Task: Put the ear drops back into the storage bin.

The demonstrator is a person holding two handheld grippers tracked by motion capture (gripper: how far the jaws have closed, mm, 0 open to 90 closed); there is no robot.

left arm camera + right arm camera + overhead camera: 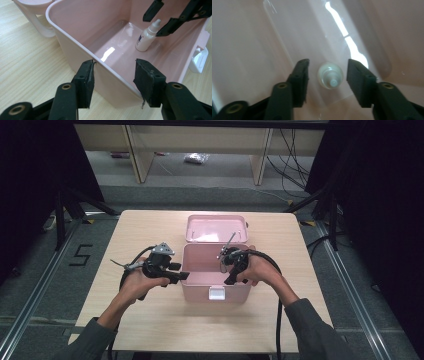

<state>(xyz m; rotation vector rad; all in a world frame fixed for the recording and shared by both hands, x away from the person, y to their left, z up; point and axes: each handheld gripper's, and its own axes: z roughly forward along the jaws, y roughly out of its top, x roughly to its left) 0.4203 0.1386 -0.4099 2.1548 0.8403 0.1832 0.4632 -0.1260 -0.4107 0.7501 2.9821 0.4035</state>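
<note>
the right gripper [327,68] hangs over a small white plastic dropper bottle [330,76], jaws parted and clear of it on both sides. the bottle stands upright on the floor of the open pink plastic box [192,292], toward its right wall. the left gripper [115,77] straddles the box's left wall, jaws apart, not pinching. this looks like the bottle just set down; next, lift the right gripper straight up without tipping it

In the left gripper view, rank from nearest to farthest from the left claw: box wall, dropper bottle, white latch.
1. Pink box wall: between the left claw's jaws.
2. Dropper bottle: standing inside the box, upper right.
3. White latch: outside the box, far right.
</note>
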